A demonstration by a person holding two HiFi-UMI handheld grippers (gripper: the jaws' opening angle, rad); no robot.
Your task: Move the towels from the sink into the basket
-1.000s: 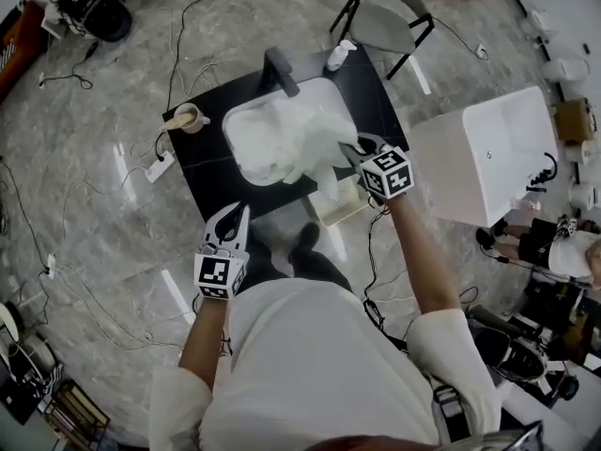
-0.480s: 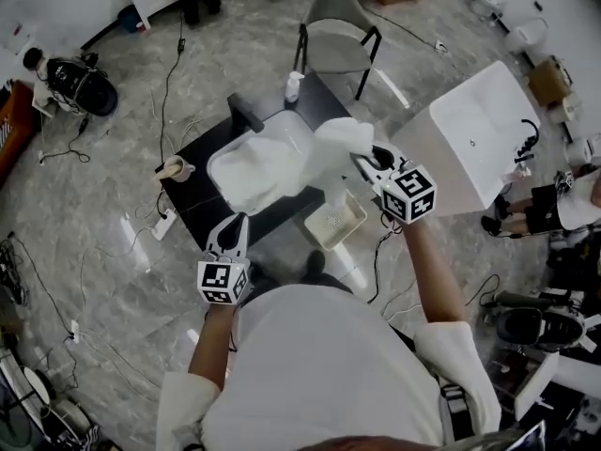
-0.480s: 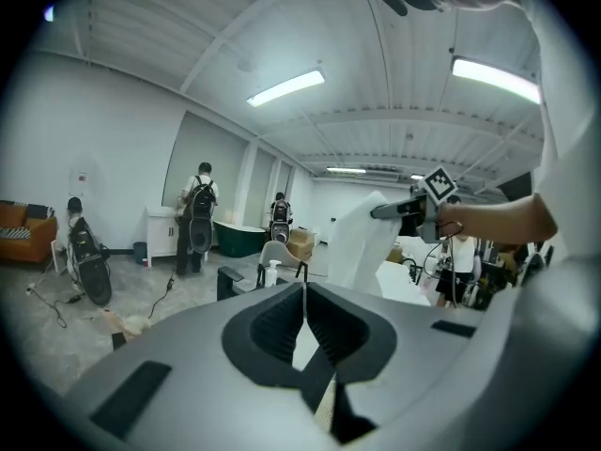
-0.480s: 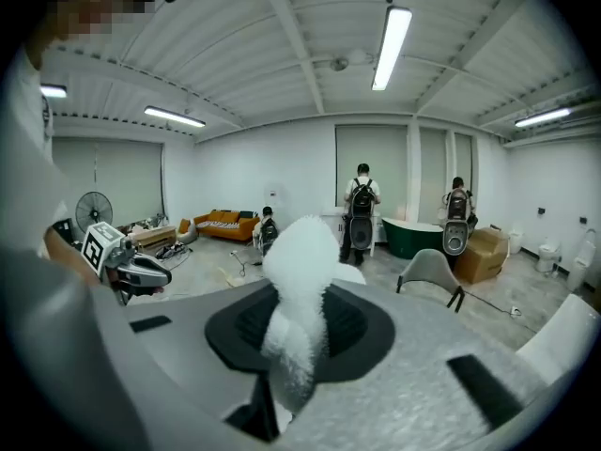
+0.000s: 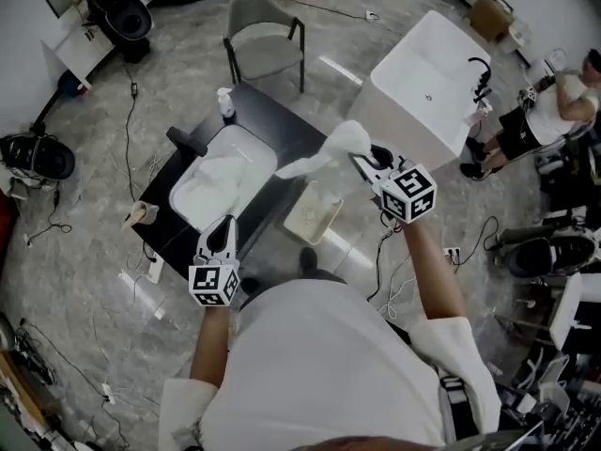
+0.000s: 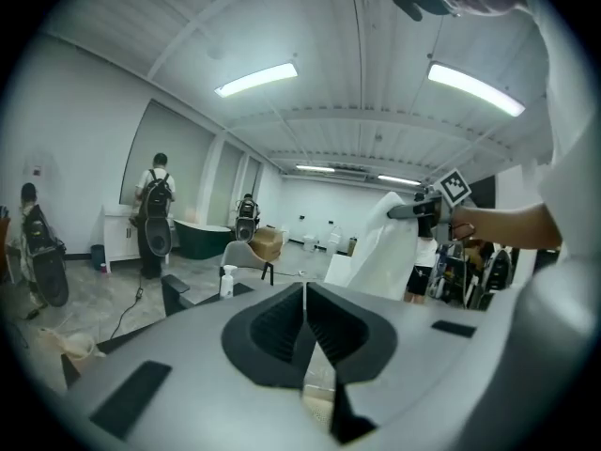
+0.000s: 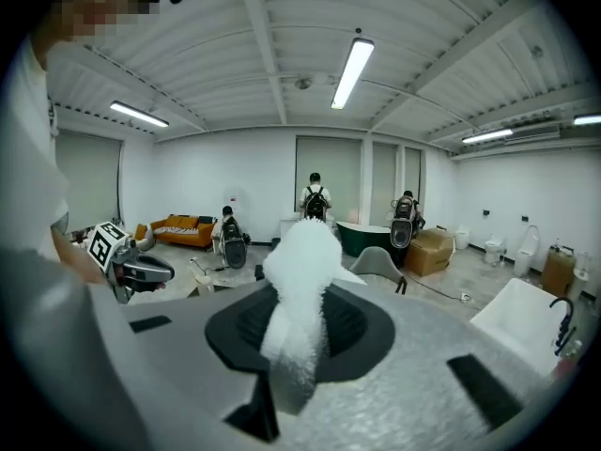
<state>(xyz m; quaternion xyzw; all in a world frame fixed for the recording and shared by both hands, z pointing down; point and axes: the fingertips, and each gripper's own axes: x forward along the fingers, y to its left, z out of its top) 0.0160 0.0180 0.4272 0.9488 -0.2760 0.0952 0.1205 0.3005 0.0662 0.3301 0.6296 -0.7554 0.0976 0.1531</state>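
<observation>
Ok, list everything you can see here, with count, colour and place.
held towel: one, white, hanging from right gripper
sink towels: heap, white, count unclear, in sink
sink: one, white, set in black counter
faucet: one, black, sink's rim
spray bottle: one, white, counter's far edge
cup: one, tan, counter's left corner
basket: one, cream, floor beside counter
chair: one, grey, behind counter
tub: one, white, right of chair
left gripper: one, black-and-white, shut, empty
right gripper: one, black-and-white, shut on held towel

Head view looks steeply down; gripper views look level, sharing the chair (image 6: 245,254).
</observation>
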